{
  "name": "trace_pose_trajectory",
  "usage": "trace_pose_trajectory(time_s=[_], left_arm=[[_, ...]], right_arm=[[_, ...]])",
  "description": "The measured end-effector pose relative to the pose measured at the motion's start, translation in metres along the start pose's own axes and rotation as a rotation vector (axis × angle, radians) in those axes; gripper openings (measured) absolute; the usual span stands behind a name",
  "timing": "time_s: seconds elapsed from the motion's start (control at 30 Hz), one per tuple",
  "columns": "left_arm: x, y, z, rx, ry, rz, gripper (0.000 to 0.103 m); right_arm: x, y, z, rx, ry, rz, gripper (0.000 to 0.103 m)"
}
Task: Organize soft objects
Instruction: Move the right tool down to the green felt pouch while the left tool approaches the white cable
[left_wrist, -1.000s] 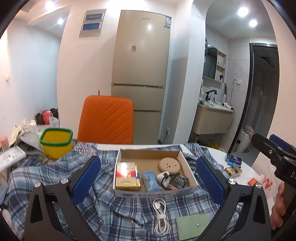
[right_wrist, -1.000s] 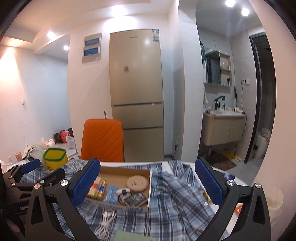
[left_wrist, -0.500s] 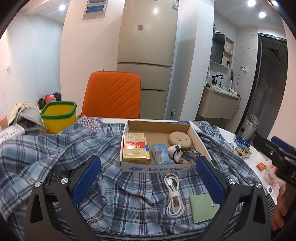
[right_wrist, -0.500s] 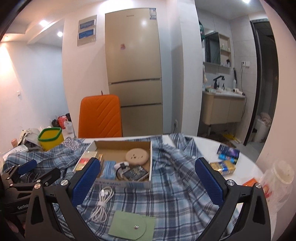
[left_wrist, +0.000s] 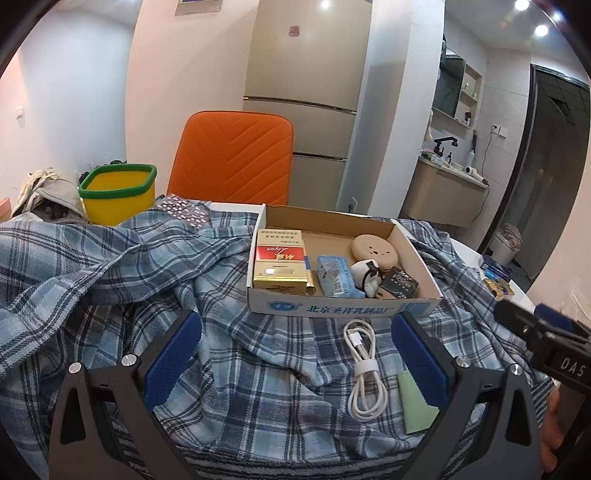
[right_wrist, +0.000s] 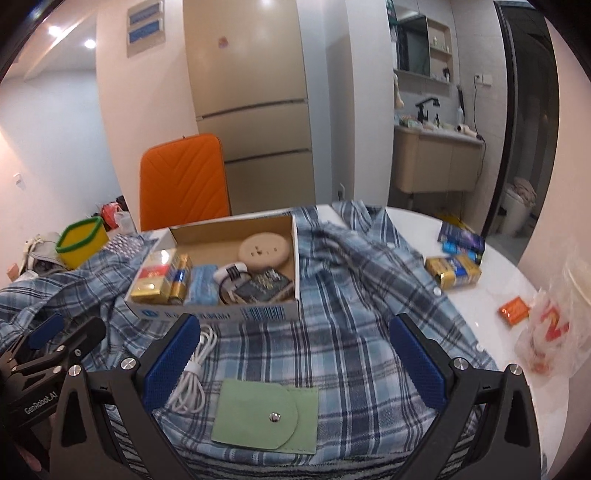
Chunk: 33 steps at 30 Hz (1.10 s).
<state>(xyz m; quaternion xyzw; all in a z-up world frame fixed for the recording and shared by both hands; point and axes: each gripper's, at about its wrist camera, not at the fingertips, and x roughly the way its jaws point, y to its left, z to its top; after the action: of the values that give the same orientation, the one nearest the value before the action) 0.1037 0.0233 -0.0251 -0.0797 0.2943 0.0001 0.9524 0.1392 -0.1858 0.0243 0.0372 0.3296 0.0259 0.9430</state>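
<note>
Left gripper (left_wrist: 295, 354): jaws standing spread wide, gripping nothing, hovering above the blue plaid shirt (left_wrist: 122, 266). Right gripper (right_wrist: 293, 354): jaws likewise spread, empty, hanging over the same shirt. Shirt: lying rumpled and spread across the white table (right_wrist: 491, 295). Sitting on the shirt: coiled white cable (left_wrist: 364, 363), green snap pouch (right_wrist: 267, 419) beside it, and behind both a cardboard box (left_wrist: 347, 306) holding small packets and a round beige disc (left_wrist: 375, 251). Standing further off: yellow green-rimmed tub (left_wrist: 118, 194), orange chair (left_wrist: 232, 158), fridge (right_wrist: 251, 96).
</note>
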Motion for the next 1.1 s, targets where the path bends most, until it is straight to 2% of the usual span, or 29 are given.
trace_pose_trajectory(time_s=[0.23,0.6,0.77,0.9,1.1], left_arm=[[0.008,0.007,-0.002,-0.030,0.030,0.005,0.102],[0.012,0.021,-0.001,-0.096,0.055,0.020,0.102],[0.019,0.033,-0.001,-0.161,0.098,0.014,0.102],[0.026,0.034,-0.004,-0.158,0.131,0.022,0.102],[0.026,0.033,-0.005,-0.150,0.135,0.017,0.102]], right_arm=[[0.021,-0.001,-0.013,0.043,0.108,-0.033,0.103],[0.037,-0.011,-0.019,0.104,0.180,-0.052,0.103],[0.044,-0.018,-0.020,0.158,0.226,-0.041,0.103],[0.056,-0.011,-0.025,0.129,0.289,-0.024,0.102],[0.071,0.024,-0.044,0.016,0.393,-0.020,0.101]])
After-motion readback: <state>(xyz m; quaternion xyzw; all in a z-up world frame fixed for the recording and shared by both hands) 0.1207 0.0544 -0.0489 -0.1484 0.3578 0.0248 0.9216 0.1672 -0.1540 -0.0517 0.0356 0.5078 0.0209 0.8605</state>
